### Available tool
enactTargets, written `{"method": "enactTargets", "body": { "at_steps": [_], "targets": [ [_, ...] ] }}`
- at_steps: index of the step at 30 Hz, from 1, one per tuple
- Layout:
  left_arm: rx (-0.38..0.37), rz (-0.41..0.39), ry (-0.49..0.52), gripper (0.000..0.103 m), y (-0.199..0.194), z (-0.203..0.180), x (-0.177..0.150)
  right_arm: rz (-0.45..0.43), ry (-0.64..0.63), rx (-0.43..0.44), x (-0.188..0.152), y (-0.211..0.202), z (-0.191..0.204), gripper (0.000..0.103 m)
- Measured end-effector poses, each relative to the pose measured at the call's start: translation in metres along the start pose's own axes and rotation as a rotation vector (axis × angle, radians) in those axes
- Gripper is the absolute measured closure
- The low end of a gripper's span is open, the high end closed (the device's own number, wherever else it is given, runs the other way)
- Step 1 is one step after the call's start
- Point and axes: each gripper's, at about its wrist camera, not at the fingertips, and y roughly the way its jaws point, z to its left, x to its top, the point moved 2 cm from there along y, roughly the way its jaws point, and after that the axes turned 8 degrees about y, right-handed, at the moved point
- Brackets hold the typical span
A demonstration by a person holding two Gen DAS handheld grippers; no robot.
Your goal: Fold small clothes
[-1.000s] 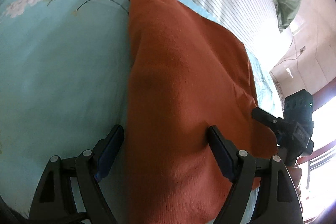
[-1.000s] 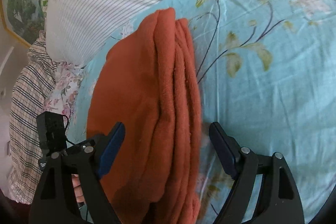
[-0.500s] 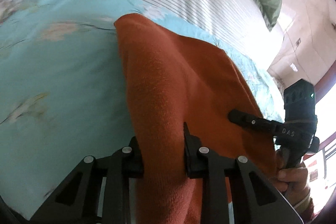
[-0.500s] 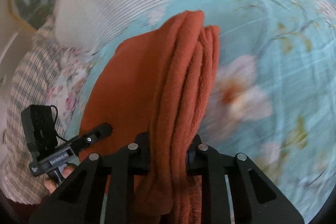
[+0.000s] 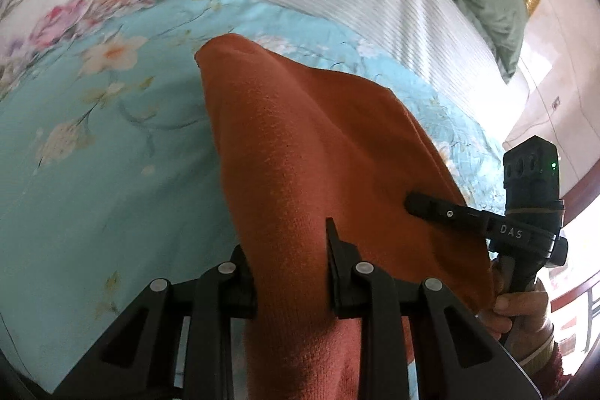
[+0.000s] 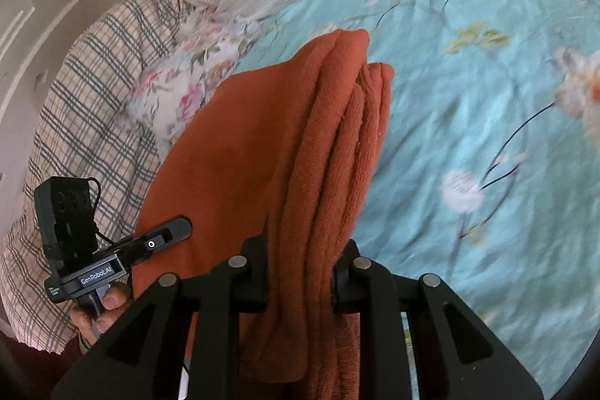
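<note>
My two wrist cams sit close over the bed, looking along their fingers; both share the orange cloth mid-frame.

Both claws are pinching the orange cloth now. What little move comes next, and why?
Probably lift both ends together and carry the far edge over. The left gripper is shut on the smooth folded side of the orange cloth, and the right gripper is shut on its stacked edges. The cloth lies on the blue sheet, so raising it evenly should keep the layers together.

Rust-orange knit garment — folded into several layers, stacked edges showing — raised over the bedsheet.
</note>
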Motion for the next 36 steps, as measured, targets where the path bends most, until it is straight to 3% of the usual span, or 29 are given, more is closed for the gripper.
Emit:
{"method": "enactTargets", "body": {
  "at_steps": [5, 12, 16, 20, 25, 29, 30, 32, 34, 36],
  "targets": [
    [0.044, 0.027, 0.011, 0.072, 0.020, 0.008, -0.018, 0.018, 0.013, -0.050, -0.012, 0.017, -0.006, 0.079],
    [0.075, 0.053, -0.011, 0.033, 0.019, 0.020, -0.028, 0.038, 0.087, -0.077, -0.019, 0.021, -0.023, 0.059],
    [0.075, 0.028, -0.056, 0.032, -0.001, 0.033, -0.032, 0.047, 0.097, -0.098, -0.017, 0.013, -0.025, 0.047],
    [0.122, -0.033, -0.009, 0.035, -0.019, 0.028, -0.024, -0.019, 0.080, -0.125, -0.004, -0.012, -0.024, 0.046],
    [0.104, -0.021, -0.019, 0.035, -0.011, 0.031, -0.009, -0.077, 0.034, -0.137, 0.031, -0.012, -0.013, 0.046],
    [0.087, -0.003, -0.082, 0.037, -0.001, 0.043, -0.005, -0.098, -0.012, -0.163, 0.058, 0.009, 0.000, 0.055],
    [0.088, -0.010, -0.084, 0.039, -0.002, 0.043, -0.004, -0.093, -0.016, -0.179, 0.061, 0.015, 0.001, 0.072],
    [0.087, -0.050, -0.076, 0.049, -0.009, 0.039, -0.004, -0.053, -0.018, -0.175, 0.069, 0.030, 0.001, 0.093],
    [-0.010, -0.109, -0.059, 0.051, -0.022, 0.030, -0.004, -0.079, -0.045, -0.174, 0.072, 0.026, 0.006, 0.096],
    [-0.053, -0.120, -0.023, 0.053, -0.028, 0.021, -0.005, -0.137, -0.071, -0.115, 0.071, 0.008, 0.019, 0.098]
  ]
}}
